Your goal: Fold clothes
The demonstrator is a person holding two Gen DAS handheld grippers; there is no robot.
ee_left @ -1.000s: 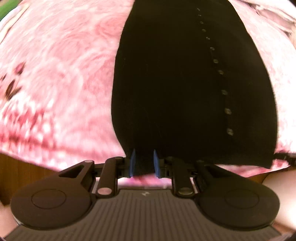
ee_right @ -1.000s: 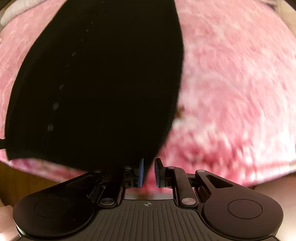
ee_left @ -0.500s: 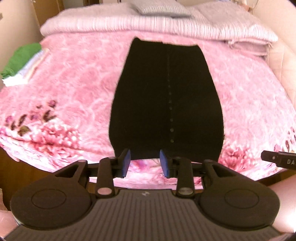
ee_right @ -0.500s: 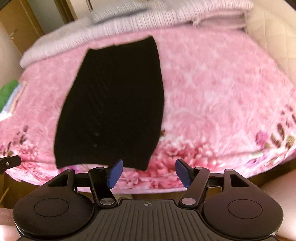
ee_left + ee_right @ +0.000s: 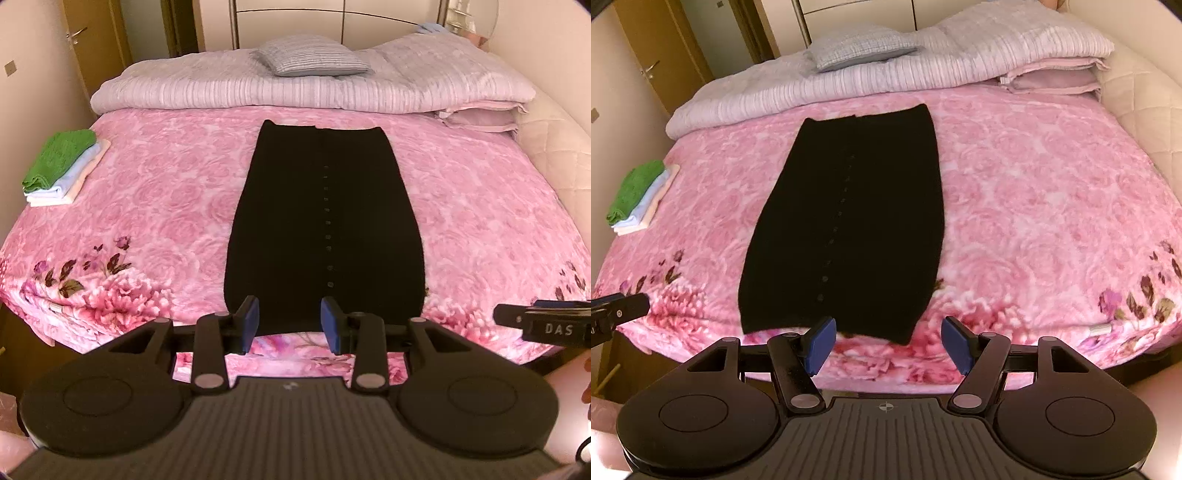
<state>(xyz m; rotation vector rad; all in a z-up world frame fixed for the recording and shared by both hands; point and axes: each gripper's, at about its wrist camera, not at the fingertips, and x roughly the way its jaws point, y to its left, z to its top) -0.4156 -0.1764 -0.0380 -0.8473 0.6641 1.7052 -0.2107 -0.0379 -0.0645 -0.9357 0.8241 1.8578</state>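
A long black garment (image 5: 321,225) with a row of small buttons down its middle lies flat on the pink floral blanket (image 5: 155,206), its near hem at the bed's front edge. It also shows in the right wrist view (image 5: 849,221). My left gripper (image 5: 290,325) is open and empty, held back from the near hem. My right gripper (image 5: 888,345) is open wide and empty, just off the hem's right corner. The right gripper's tip shows at the right edge of the left wrist view (image 5: 543,323).
A stack of folded clothes with a green piece on top (image 5: 61,166) sits at the bed's left edge. A pale folded duvet (image 5: 295,92) and a small cushion (image 5: 310,57) lie across the head of the bed. A wooden door (image 5: 92,48) stands at the back left.
Both grippers let go of the garment's near hem, opened, and pulled back and up from the bed. The garment now lies flat, and the whole bed is in view.
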